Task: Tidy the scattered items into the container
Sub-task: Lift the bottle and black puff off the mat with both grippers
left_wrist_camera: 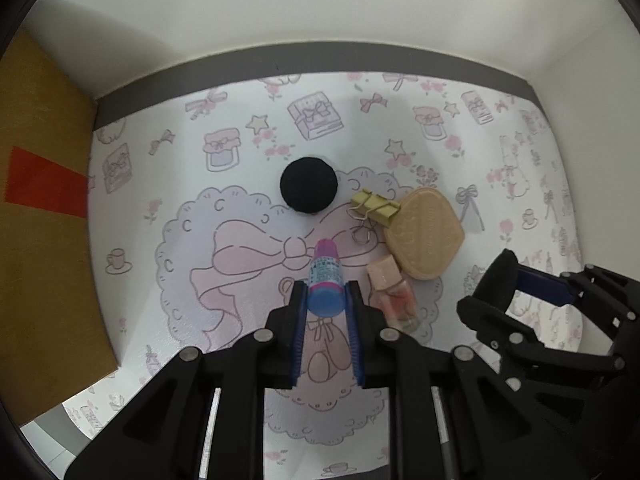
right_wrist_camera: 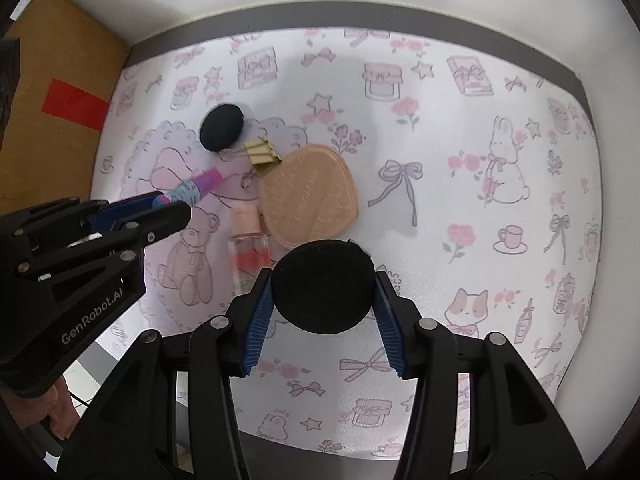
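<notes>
Patterned tablecloth (right_wrist_camera: 460, 184) bearing black puff (right_wrist_camera: 221, 126), binder clip (right_wrist_camera: 262, 153), compact (right_wrist_camera: 308, 196), bottle (right_wrist_camera: 249, 248).

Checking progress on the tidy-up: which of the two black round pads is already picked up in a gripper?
The black pad clamped in the right gripper; the other black pad lies on the mat beside the gold binder clip.

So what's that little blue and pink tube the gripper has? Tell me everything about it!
The tube is small and round, plastic by its look, with a blue end, a pink cap and a pale label of tiny print. The left gripper is shut on its blue end, a pad on each side, so the cap sticks out past the fingertips. It seems lifted off the mat; only the gripper touches it.
</notes>
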Available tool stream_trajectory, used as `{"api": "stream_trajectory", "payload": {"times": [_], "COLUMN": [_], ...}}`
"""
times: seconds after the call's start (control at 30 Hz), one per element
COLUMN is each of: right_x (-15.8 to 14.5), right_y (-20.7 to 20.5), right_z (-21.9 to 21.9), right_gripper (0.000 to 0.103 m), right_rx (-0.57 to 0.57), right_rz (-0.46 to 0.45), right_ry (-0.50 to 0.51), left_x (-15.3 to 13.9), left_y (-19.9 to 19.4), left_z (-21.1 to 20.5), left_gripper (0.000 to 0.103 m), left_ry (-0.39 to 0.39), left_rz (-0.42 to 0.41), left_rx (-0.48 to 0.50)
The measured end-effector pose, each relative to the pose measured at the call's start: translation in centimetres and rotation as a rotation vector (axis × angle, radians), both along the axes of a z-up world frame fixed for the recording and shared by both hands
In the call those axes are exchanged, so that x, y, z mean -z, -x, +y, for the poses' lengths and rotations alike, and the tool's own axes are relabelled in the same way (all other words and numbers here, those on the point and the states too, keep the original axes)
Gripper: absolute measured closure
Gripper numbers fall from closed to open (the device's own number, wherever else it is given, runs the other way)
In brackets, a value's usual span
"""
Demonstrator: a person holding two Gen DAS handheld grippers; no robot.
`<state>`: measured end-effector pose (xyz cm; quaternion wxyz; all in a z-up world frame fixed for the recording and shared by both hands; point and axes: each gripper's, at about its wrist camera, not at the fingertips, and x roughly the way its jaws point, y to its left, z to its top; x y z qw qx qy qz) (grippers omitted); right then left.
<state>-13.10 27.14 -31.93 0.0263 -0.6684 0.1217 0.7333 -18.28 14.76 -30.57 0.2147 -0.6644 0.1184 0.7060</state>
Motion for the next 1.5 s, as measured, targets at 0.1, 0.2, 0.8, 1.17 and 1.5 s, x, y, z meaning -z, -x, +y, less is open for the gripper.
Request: {"api": "stream_trajectory", "payload": {"times": [0.1, 0.2, 0.8, 1.17, 1.5], "right_x": [-1.1, -3.0, -11.9, -17.7, -21.7], "right_y": [-0.3, -0.7, -1.6, -0.4, 1.4], "right_z": [-0.5, -1.4, -5.7, -8.6, -11.3], "right_gripper": [0.052, 0.052, 0.052, 0.052, 0.052], "right_rx": [-0.007, -0.009, -0.028, -0.038, -0.07], "right_rz": [0.023, 0.048, 0.222, 0.333, 0.397], "right_ry": [-0.011, -0.018, -0.078, -0.111, -0.131], "left_x": [-1.3, -2.5, -11.6, -17.9, -21.5], "left_y": [-0.5, -0.7, -1.2, -0.4, 0.4], "left_z": [-1.3, -1.9, -6.0, -7.8, -10.5], "left_gripper": [0.084, 0.084, 0.084, 0.084, 0.084], "left_ry": [-0.017, -0.03, -0.132, -0.178, -0.205], "left_rz": [0.011, 0.026, 0.182, 0.298, 0.364], "left_rx": [-0.015, -0.025, -0.09, -0.108, -0.142]}}
